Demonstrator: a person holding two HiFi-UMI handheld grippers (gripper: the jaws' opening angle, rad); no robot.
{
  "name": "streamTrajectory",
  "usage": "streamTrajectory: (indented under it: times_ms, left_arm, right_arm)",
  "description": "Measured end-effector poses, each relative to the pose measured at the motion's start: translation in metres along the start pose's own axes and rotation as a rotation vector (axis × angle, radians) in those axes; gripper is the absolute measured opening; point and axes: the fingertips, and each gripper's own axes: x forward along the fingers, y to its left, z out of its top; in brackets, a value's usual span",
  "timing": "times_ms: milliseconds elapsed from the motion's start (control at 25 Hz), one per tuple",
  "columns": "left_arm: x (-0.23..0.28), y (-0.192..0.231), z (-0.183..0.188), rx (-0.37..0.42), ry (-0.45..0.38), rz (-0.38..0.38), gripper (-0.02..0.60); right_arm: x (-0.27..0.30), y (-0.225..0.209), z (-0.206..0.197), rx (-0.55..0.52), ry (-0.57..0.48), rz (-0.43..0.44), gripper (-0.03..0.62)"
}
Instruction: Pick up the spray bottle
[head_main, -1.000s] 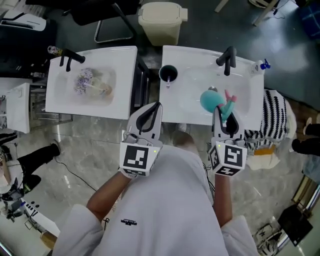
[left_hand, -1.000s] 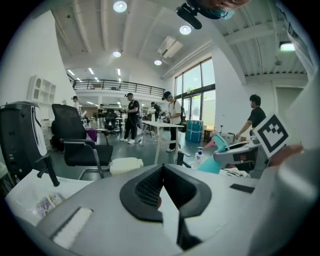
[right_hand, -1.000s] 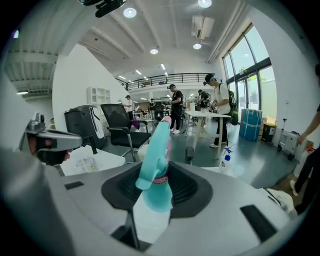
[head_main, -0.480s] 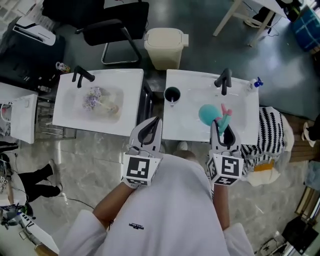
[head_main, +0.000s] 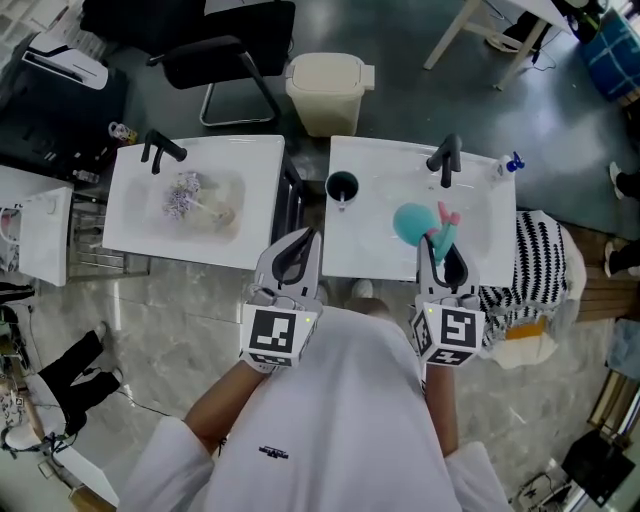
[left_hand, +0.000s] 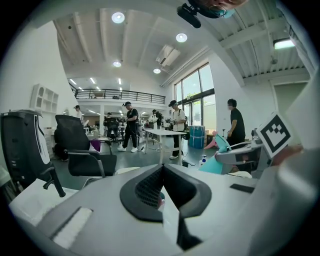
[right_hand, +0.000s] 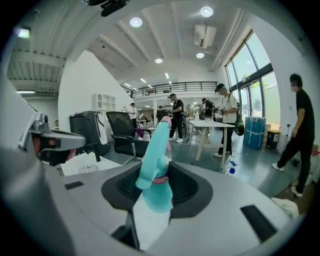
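Two white sinks stood side by side, with two black taps (head_main: 160, 150). The left sink (head_main: 130, 228) held one purple bundle (head_main: 190, 198). The left gripper (head_main: 311, 238) was clenched on nothing. One black cup (head_main: 342, 187) sat on the rim of the right sink (head_main: 372, 255). The right gripper (head_main: 443, 250) grasped the one teal spray bottle (head_main: 412, 222) above that sink, its grip unchanged from a second earlier.

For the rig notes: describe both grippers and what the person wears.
The left gripper and right gripper match. Each has a light grey shell, black-lined fingers and a cube with black-and-white square markers. The person wears a white shirt with a small dark logo, forearms bare.
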Motion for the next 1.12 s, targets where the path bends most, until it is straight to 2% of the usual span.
streamTrajectory:
  times_ms: [1120]
  left_arm:
    - [-0.0015, -0.0049, -0.0052, 0.001, 0.004, -0.022, 0.005]
  right_arm:
    - [-0.0066, 0.0038, -0.0006, 0.012, -0.012, -0.004, 0.124]
